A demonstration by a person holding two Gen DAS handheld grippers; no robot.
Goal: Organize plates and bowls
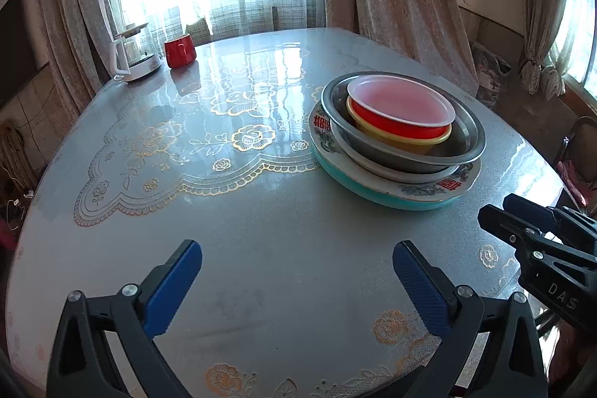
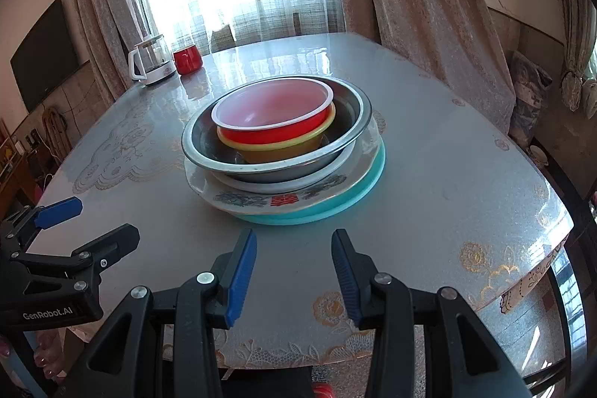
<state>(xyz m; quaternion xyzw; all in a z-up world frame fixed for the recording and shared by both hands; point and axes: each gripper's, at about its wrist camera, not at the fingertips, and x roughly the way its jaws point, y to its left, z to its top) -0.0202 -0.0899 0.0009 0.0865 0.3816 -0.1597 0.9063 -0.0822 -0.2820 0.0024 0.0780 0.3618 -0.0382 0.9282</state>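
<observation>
While the red plastic bowl (image 2: pixel 272 110) sits nested atop a yellow bowl (image 2: pixel 283 146), steel basin (image 2: pixel 347 137) and, seemingly, two plates (image 2: pixel 261 202) mid-surface (image 2: pixel 447 181), both the left hand-held gripper (image 1: pixel 297 286) and right hand-held gripper (image 2: pixel 294 273) hover open and empty, so stacking looks finished, barring squaring.

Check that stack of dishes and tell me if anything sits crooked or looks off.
The red bowl sits tilted in the yellow bowl, and the metal basin leans off-centre on the patterned plate. Nothing spilled or broken shows.
</observation>
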